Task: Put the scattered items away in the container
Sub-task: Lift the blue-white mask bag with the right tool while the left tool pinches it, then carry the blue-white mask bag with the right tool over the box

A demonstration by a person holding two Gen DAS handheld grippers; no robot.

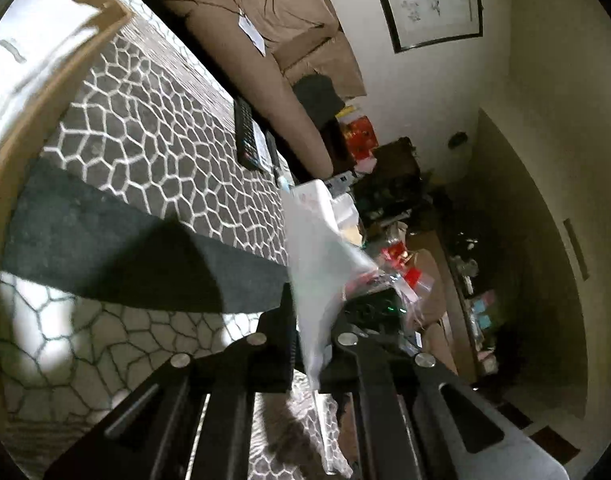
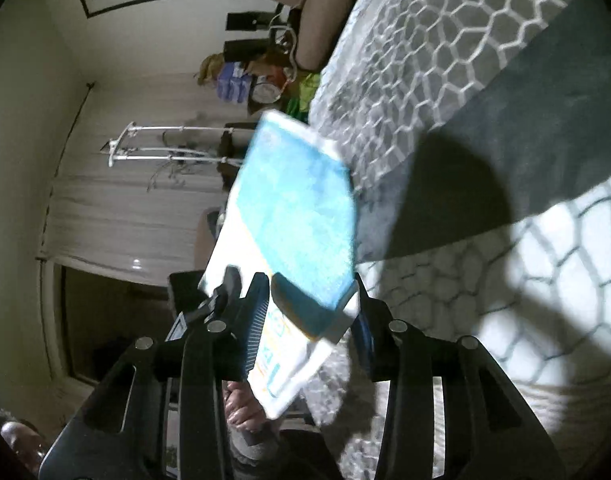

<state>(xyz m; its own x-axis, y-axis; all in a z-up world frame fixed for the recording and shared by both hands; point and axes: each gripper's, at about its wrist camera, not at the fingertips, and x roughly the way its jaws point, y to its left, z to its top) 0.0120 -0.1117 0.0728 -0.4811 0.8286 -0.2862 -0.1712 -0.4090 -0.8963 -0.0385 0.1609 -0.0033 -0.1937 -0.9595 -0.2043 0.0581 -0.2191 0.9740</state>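
**Both grippers over the patterned bedspread**

Left gripper (image 1: pixel 311 344) is clamped on a white packet (image 1: pixel 321 264); right gripper (image 2: pixel 315 312) stands partly apart, a blue-and-white pack (image 2: pixel 301 216) loose between its jaws; beneath lies a grey honeycomb bedspread (image 1: pixel 153 136) with a dark band; a cardboard box (image 1: pixel 45 92) sits at its edge; a remote (image 1: pixel 247 140) lies farther off; a framed picture (image 1: pixel 429 0) hangs on the cream wall

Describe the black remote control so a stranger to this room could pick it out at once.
Start at the grey bedspread with its white honeycomb pattern, in the left wrist view. Follow it to the far edge beside the beige padded bed frame. There lies the remote control: a long black slab with rows of buttons, the only dark, hard thing on that patterned cloth.
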